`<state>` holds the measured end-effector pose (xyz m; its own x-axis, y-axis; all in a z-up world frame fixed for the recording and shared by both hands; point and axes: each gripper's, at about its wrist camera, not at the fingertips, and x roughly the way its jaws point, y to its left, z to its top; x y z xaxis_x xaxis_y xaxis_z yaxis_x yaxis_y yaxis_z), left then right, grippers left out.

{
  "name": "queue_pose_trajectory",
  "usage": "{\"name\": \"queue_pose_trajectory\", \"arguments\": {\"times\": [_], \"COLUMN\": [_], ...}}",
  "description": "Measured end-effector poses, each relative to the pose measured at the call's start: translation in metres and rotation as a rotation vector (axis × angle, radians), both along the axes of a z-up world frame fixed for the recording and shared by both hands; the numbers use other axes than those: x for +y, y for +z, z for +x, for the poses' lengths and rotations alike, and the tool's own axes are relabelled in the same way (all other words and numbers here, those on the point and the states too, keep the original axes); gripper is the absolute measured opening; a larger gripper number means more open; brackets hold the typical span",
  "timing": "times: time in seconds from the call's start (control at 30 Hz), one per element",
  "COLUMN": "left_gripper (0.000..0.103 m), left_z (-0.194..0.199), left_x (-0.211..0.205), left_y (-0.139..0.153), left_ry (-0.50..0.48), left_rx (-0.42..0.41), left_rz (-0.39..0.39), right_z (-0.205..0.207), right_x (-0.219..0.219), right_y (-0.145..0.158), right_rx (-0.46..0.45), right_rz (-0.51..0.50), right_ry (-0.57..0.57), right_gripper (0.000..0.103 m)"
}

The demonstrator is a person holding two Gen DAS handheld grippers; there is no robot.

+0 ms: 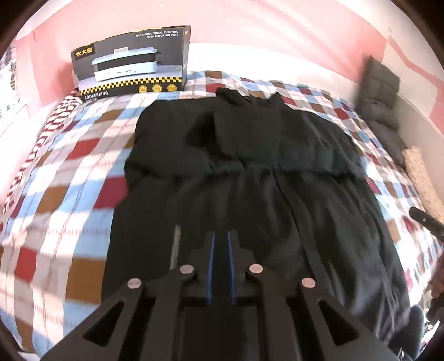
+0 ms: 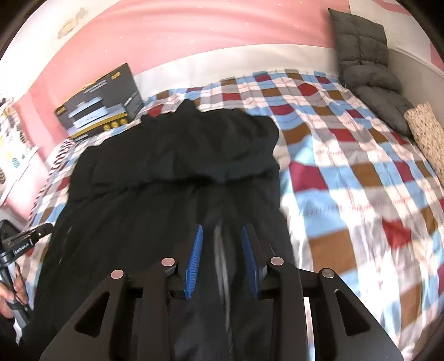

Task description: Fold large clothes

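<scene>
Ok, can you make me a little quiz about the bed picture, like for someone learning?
1. True or false: the black garment lies spread on the checked bedspread.
2. Which claw has the wider gap between its fingers: the left claw or the right claw?
3. Fill in: the boxed cooker stands at the bed's far ___ corner.

Key: 1 true. 2 the right claw; its blue pads stand clearly apart, nothing pinched between them. 3 left, against the pink wall.
</scene>
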<state>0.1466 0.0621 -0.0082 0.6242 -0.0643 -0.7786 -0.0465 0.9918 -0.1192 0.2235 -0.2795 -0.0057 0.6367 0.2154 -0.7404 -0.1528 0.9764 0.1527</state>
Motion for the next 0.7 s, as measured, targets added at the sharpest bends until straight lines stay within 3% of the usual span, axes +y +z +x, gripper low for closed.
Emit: {"name": "queue_pose_trajectory", "arguments": {"times": [0.23,0.33,0.47,0.7], "left_gripper": [0.011,0.019,0.028,0.032], "left_z": [-0.068,-0.09,-0.112,-0.14], "left_x": [-0.006,-0.007,-0.012,-0.018], "left_y": [0.008,0.013,0.021,0.024], "left_ry": [0.001,0.004,-0.004,-0.013], "left_rx": [0.006,0.005,-0.018,-0.019], "left_rz": [-0.027,-0.038,-0.018,-0.022], "right_z": [-0.067,-0.089,-0.115,-0.147], "right_x": [0.014,0.02,0.026,0.029], "right_y": [0.008,0.012,0.014,0.01], "right_rx": [-0.004,-0.011,-0.025,-0.017], "right_rz": [0.012,0.005,-0.006,-0.015], "right_ry": [0.036,0.049,0.066,0.082], "right_gripper": [0.044,0.048,0.049,0.05]}}
